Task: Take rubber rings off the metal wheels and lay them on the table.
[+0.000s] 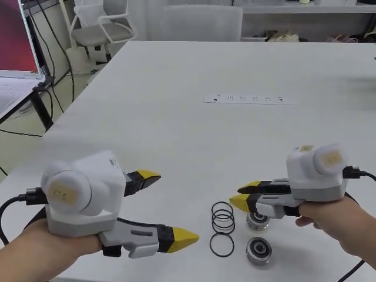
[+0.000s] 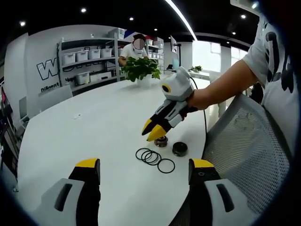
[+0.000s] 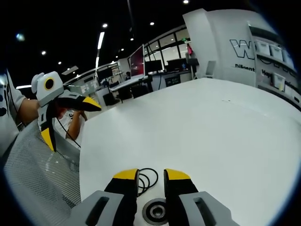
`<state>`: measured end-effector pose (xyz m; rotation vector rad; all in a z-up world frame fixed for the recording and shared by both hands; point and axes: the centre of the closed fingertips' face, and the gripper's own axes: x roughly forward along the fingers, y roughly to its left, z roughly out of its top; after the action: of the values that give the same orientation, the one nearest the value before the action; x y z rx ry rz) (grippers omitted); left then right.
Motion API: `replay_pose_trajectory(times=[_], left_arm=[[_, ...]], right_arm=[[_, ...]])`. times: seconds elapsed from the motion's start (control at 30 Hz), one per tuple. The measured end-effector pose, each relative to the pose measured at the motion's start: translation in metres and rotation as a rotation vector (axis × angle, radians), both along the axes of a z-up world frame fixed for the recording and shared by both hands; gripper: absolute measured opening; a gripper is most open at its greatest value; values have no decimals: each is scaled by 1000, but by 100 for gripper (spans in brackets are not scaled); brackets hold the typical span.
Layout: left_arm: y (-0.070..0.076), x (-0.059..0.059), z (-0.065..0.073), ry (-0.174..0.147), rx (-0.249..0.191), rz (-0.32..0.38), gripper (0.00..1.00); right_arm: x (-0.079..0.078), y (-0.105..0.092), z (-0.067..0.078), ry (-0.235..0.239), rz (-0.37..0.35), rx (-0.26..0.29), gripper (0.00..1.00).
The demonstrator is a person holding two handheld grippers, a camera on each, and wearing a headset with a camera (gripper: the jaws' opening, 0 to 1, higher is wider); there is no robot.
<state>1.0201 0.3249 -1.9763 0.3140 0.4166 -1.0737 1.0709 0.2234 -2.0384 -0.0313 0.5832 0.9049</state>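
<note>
The right gripper [image 1: 238, 196], barely open and empty, hung over a wheel [image 1: 257, 222], seemingly to strip it; the left gripper [image 1: 167, 205] idled wide open, empty.

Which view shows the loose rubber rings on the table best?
The head view: the rubber rings lie unobstructed, seen from above, an overlapping cluster and one apart. The left gripper view shows them whole too, at a flatter angle. In the right gripper view, a jaw of the right gripper hides part of them.
</note>
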Motion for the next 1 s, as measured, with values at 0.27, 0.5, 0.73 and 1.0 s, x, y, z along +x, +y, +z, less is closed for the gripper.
replay_pose_trajectory(times=[0.27,0.5,0.73,1.0], left_arm=[[-1,0,4,-2,-9,2,74],[-2,-2,7,-2,-22,6,75],[-4,-4,9,-2,-27,5,74],[-5,-6,11,0,-40,7,74]], right_arm=[[-6,-5,10,-18,-7,12,20],[-13,-9,20,-38,-16,23,22],[-19,-13,22,-53,-11,10,25],[-28,-16,32,-75,-8,8,30]])
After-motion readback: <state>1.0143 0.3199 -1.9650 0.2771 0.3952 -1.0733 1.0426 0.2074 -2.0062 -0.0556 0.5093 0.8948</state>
